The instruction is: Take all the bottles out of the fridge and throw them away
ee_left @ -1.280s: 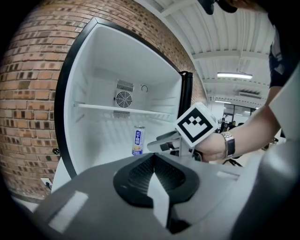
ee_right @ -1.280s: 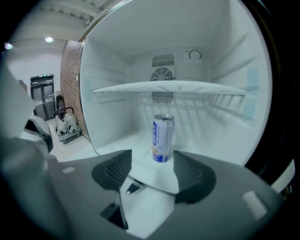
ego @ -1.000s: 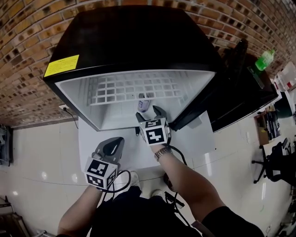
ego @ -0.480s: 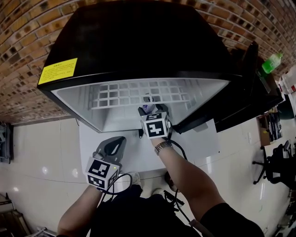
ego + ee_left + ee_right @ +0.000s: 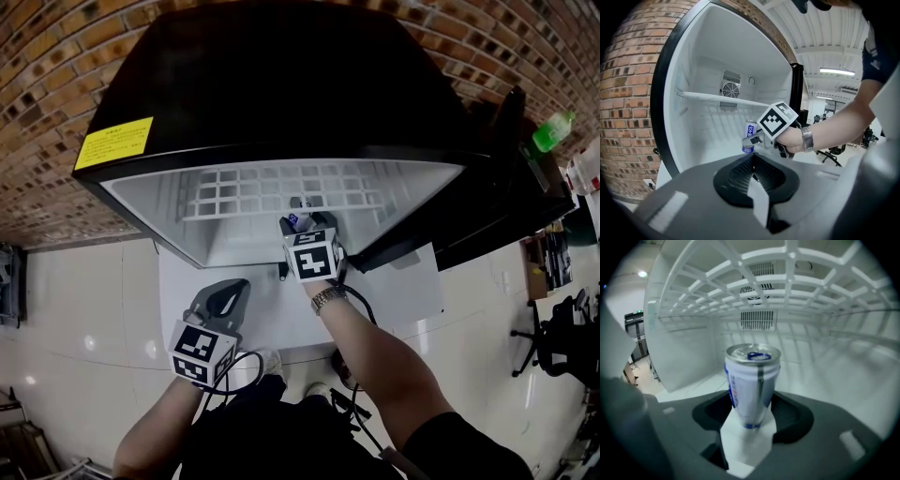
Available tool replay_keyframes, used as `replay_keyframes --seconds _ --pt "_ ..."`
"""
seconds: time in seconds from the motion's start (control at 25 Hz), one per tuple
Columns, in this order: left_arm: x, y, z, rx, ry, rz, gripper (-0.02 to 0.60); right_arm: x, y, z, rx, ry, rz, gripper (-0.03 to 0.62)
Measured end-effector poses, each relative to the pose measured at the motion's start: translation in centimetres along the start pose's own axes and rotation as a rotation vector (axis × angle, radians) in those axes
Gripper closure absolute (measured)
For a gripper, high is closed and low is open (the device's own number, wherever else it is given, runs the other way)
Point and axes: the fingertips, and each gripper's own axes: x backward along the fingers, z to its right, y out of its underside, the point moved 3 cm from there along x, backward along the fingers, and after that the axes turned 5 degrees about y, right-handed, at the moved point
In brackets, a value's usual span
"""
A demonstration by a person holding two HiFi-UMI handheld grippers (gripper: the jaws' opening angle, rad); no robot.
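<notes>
— Fridge [image 5: 281, 84] standing open; what is sitting inside?
— One white-and-blue can [image 5: 751, 385] is standing upright on the fridge floor [image 5: 843, 376], under the wire shelf [image 5: 787, 282], with its blue tab lying flat on the lid.
— Right gripper [image 5: 306, 225]?
— Its jaws have just been closing around the can, and the pads seem to be pressing both sides.
— Left gripper [image 5: 230, 291]?
— It is hovering outside the fridge, jaws pressed together, holding nothing.

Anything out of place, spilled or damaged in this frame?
Nothing spilled or damaged. One oddity: the only item seen in the fridge is an upright can, not a bottle; the right claw has its jaws just closing on it. A green bottle sits outside, far right.
</notes>
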Motion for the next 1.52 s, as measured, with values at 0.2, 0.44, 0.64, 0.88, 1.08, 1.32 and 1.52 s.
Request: replay_keyframes --seconds 0.2,0.44,0.64,0.88,1.08,1.32,1.52 --pt "0.0 -0.1 1.1 -0.002 0.003 -0.003 0.577 2.2 0.9 -0.2 -0.021 -0.018 0.015 0.333" --pt "-0.4 -0.4 4.3 -0.020 0.024 0.003 0.577 6.8 2.3 -0.4 -0.031 -0.047 0.052 0.333" --pt "-1.0 -0.7 8.2 -0.039 0.058 0.009 0.577 11.4 4.8 0.0 -0.038 -0.060 0.063 0.333" --pt "-2.2 -0.9 14.4 -0.066 0.113 0.012 0.577 17.0 9.0 2.1 -0.036 -0.043 0.054 0.333" --pt "-3.4 -0.8 19.7 -0.077 0.169 0.006 0.577 22.2 12.6 4.9 -0.046 -0.004 0.033 0.333" --pt "-5.3 1.1 25.4 -0.090 0.220 -0.016 0.577 27.0 17.8 7.6 -0.076 0.035 0.019 0.333" --pt "-6.9 3.1 31.2 -0.105 0.278 -0.063 0.577 31.3 23.0 10.3 -0.119 0.075 -0.015 0.333"
